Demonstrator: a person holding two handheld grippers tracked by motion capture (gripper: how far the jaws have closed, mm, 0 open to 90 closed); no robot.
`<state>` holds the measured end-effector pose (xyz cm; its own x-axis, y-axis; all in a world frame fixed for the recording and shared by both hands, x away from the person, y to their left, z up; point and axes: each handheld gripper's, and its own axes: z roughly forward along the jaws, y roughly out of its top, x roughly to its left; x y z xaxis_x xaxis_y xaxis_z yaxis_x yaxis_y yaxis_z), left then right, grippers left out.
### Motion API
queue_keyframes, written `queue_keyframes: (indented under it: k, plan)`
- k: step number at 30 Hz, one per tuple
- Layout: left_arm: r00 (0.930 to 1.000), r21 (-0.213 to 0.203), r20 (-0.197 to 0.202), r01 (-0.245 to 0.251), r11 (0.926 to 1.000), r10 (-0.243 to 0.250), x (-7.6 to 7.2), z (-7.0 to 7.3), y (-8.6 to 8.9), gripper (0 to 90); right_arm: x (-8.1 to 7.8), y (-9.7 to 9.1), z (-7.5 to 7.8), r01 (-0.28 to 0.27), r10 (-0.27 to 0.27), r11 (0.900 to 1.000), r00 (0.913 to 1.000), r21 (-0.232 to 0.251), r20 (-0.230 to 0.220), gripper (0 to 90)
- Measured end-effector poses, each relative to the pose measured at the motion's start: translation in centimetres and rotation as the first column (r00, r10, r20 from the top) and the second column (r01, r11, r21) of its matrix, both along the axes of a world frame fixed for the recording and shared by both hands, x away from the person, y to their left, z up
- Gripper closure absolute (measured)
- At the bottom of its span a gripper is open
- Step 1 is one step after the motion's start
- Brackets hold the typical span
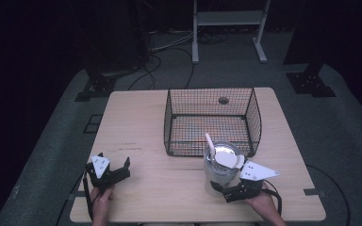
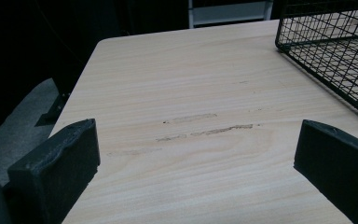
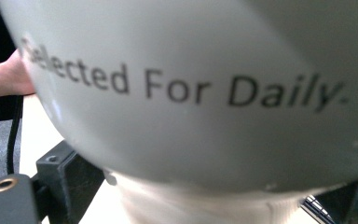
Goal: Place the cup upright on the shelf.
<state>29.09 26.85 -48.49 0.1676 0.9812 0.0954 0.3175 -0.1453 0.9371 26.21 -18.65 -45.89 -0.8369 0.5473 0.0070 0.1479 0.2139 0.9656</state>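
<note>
Right gripper (image 1: 230,189) jaws clamp the cup (image 1: 220,170) low at lower right, left gripper (image 1: 109,172) jaws spread wide; the top-heavy cup could tip against the basket (image 1: 253,113).

- Cup (image 1: 219,172): a tall pale grey-white vessel standing upright on the wooden table's near right part, just in front of the wire basket's near wall.
- Mouth: open and round, facing up, with a pale, shiny interior; a light stick-like handle (image 1: 209,142) leans out of it toward the far left, and a white flat piece (image 1: 231,161) lies across the rim at the right.
- Wall: in the right gripper view the cup's (image 3: 205,102) curved side is smooth and glossy, printed in dark letters "Selected For Daily."; below the bulge the body narrows.
</note>
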Motion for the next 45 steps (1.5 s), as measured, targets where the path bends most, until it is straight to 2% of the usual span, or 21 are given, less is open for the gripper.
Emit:
queue_keyframes:
  k: [8,15,17,20,22,25,26,28,30,33,34,41,45]
  plan:
    - [1.0,-0.003,-0.001,0.0,1.0,0.0,0.0,0.0,0.0,0.0,0.1,-0.1,0.1,-0.007,0.008,0.9999,1.0,0.011,-0.006,8.0]
    - [1.0,-0.009,-0.001,-0.001,1.0,0.001,0.1,0.0,0.1,0.0,0.5,-0.3,0.2,-0.009,0.01,0.9994,0.9994,0.034,-0.032,8.2]
    - [1.0,-0.01,-0.001,0.0,0.9999,0.0,0.1,0.0,0.1,0.0,0.7,-0.4,0.3,-0.016,0.019,0.9985,0.9984,0.053,-0.053,8.3]
    - [1.0,-0.011,-0.002,0.0,0.9999,0.0,0.1,0.0,0.1,0.0,0.9,-0.3,0.6,-0.029,0.032,0.9976,0.9985,0.062,-0.044,8.3]
    - [1.0,-0.012,-0.002,-0.002,0.9999,0.002,0.1,0.0,0.1,0.0,0.9,0.0,1.3,-0.041,0.043,0.9975,0.9988,0.058,-0.025,8.3]
    - [1.0,-0.013,-0.002,-0.001,0.9999,0.001,0.1,0.0,0.1,0.0,1.0,0.1,1.9,-0.05,0.051,0.9971,0.9984,0.057,-0.023,8.3]
    - [1.0,-0.012,-0.003,-0.002,0.9999,0.002,0.1,0.0,0.1,0.0,1.2,0.3,2.8,-0.06,0.061,0.9965,0.998,0.059,-0.014,8.3]
    - [1.0,-0.012,-0.003,-0.001,0.9999,0.001,0.1,0.0,0.1,0.0,1.3,0.3,3.1,-0.062,0.062,0.9965,0.998,0.056,-0.006,8.3]
    - [1.0,-0.013,-0.003,-0.003,0.9999,0.003,0.1,0.0,0.1,0.0,1.6,0.6,4.5,-0.076,0.075,0.9955,0.9971,0.057,0.008,8.3]
    - [1.0,-0.015,-0.008,-0.003,0.9999,0.003,0.1,0.0,0.2,0.0,1.9,0.8,5.4,-0.08,0.079,0.9949,0.9968,0.061,0.012,8.3]
    - [1.0,-0.016,-0.008,-0.004,0.9999,0.004,0.1,0.0,0.2,0.0,2.4,1.0,6.3,-0.091,0.09,0.9938,0.9957,0.063,0.02,8.3]
    - [1.0,-0.02,-0.006,-0.005,0.9998,0.004,0.1,0.0,0.2,0.0,3.8,1.5,8.3,-0.104,0.101,0.9923,0.9942,0.068,0.036,8.3]
    - [1.0,-0.022,-0.006,-0.006,0.9997,0.006,0.1,0.0,0.2,0.0,5.2,2.0,9.9,-0.107,0.104,0.9923,0.9932,0.063,0.053,8.2]
